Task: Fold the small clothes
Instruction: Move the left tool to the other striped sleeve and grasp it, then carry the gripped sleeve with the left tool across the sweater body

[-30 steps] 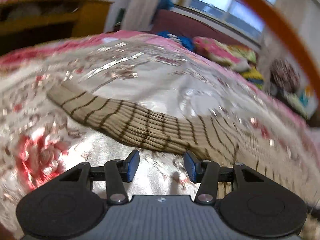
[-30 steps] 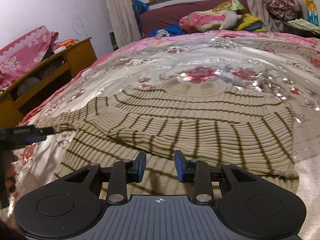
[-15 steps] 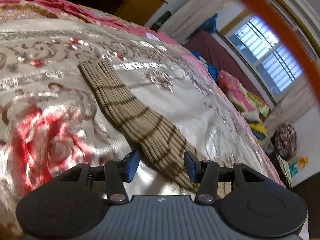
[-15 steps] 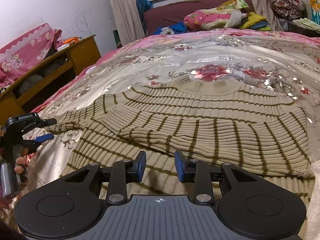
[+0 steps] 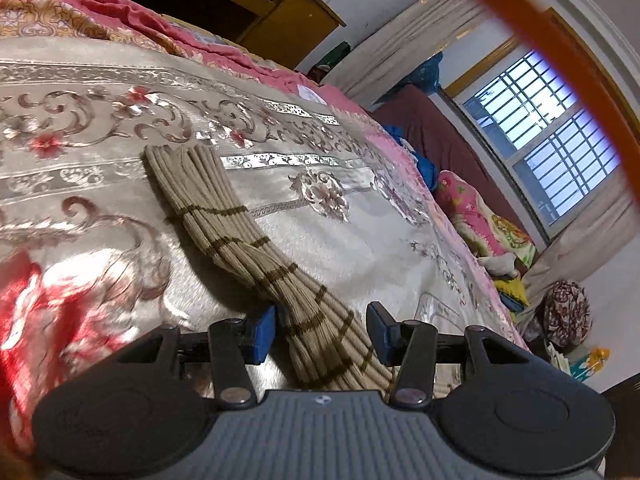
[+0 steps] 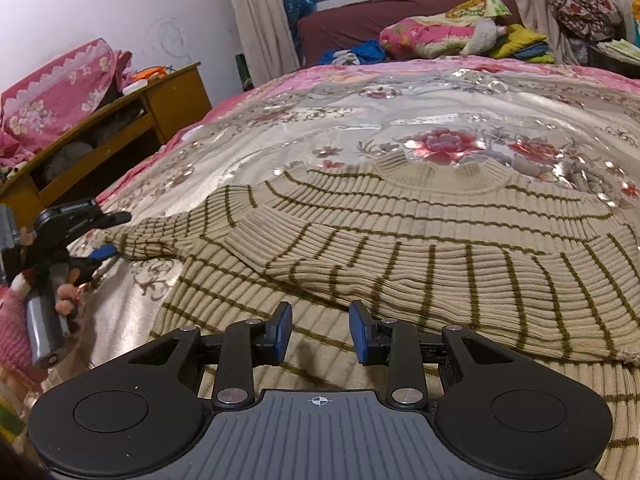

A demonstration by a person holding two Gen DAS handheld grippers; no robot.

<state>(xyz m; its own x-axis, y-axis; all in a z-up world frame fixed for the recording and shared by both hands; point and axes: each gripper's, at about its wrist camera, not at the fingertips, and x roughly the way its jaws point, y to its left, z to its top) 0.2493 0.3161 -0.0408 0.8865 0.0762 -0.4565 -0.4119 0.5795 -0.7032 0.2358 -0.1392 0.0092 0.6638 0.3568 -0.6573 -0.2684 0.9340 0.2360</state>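
Beige ribbed knit with thin olive stripes — the sweater (image 6: 420,240) lies spread flat on the bed (image 6: 440,112), its round collar toward the far window and its hem nearest the right wrist camera. One sleeve is folded across the chest; the other sleeve (image 5: 248,240) stretches out sideways over the shiny floral bedspread, its cuff lying loose at the far end. The left gripper (image 5: 322,330) is tilted on its side and angled down at this outstretched sleeve; its blue-padded jaws are closing with the sleeve between them, one pad just at the fabric's edge and the other still apart from it, so nothing is clamped yet. In the right wrist view the same left gripper shows at the left edge of the bed, a hand (image 6: 66,296) wrapped round its grey handle, the fingertips pointing at the sleeve. The right gripper (image 6: 320,330) hovers low over the sweater's lower body near the hem, pitched downward, jaws partly open with only knit below them and nothing gripped. Bare bedspread lies open beyond the collar and to the left of the sleeve. A wooden cabinet (image 6: 120,128) stands past the bed's left edge, and a heap of bedding (image 6: 448,36) sits along the far wall under the window.
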